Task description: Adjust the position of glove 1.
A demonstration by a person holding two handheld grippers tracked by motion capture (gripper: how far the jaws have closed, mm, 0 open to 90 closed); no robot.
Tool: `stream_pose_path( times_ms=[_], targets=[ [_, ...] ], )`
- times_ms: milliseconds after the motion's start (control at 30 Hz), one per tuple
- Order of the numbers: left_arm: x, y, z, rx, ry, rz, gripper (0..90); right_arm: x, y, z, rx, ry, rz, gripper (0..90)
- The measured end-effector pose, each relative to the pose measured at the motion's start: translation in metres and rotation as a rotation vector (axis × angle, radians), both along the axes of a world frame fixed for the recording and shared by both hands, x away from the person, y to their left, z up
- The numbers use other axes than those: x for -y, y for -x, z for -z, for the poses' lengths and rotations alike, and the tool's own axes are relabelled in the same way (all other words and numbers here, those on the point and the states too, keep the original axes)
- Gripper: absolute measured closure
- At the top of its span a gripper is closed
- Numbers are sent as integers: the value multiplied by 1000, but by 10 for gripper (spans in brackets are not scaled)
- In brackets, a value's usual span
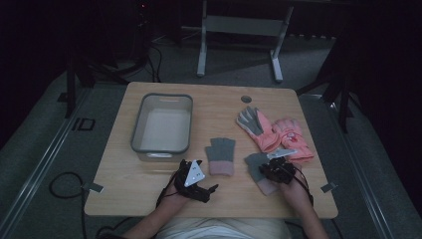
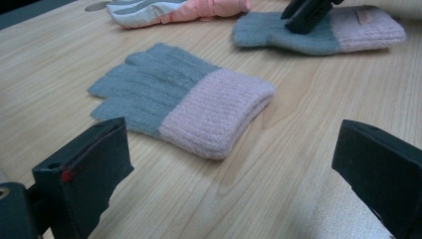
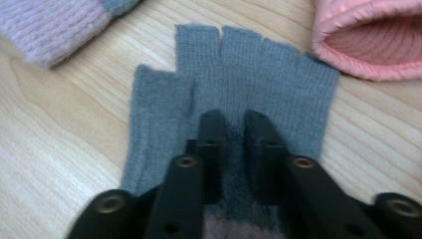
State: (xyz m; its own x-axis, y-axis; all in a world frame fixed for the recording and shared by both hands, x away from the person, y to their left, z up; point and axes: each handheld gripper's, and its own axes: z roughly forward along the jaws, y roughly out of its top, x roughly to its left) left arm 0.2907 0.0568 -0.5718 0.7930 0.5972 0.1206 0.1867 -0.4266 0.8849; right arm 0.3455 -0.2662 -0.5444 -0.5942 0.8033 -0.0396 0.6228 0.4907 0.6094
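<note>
grey bin (image 1: 161, 123) left on table (image 1: 124, 169) | pink ski gloves (image 1: 278, 134) right

Your right gripper (image 3: 234, 124) covers the grey knit glove's (image 3: 259, 74) palm and most of its pink cuff. The ski glove's (image 3: 368, 45) opening runs off the frame's edge. From above, its small printed motif stays illegible.

Recording lab or studio: a wooden desk (image 1: 149, 174) on grey carpet, dark curtains around it, black stands beside it, a white metal frame (image 1: 239, 30) behind it.
</note>
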Motion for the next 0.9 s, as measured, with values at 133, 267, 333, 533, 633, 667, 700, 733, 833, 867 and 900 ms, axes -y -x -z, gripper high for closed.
stream_pose_path(
  times_ms=[133, 267, 333, 533, 633, 667, 700, 733, 833, 867, 900],
  targets=[
    [0, 0, 0, -1, 2, -1, 14, -7, 5, -6, 9, 35, 33, 852],
    [0, 0, 0, -2, 8, 2, 14, -8, 24, -28, 54, -24, 108, 855],
    [0, 0, 0, -1, 7, 3, 14, -7, 31, -38, 86, -40, 172, 855],
    [-1, 0, 0, 1, 8, 2, 14, 3, 37, -43, 88, -40, 271, 853],
    [-1, 0, 0, 2, 9, 3, 14, 8, 36, -34, 70, -28, 309, 853],
    [-1, 0, 0, 2, 8, 4, 14, 10, 36, -31, 65, -31, 316, 853],
    [-1, 0, 0, 3, 8, 5, 14, 12, 35, -26, 56, -31, 326, 852],
    [-1, 0, 0, 3, 8, 5, 14, 13, 35, -22, 50, -29, 332, 852],
    [0, 0, 0, 3, 7, 4, 14, 16, 32, -11, 30, -36, 337, 850],
    [-1, 0, 0, 2, 8, 4, 14, 16, 32, -9, 26, -35, 335, 843],
    [-1, 0, 0, 1, 10, 3, 14, 16, 31, -8, 23, -35, 333, 836]
  ],
)
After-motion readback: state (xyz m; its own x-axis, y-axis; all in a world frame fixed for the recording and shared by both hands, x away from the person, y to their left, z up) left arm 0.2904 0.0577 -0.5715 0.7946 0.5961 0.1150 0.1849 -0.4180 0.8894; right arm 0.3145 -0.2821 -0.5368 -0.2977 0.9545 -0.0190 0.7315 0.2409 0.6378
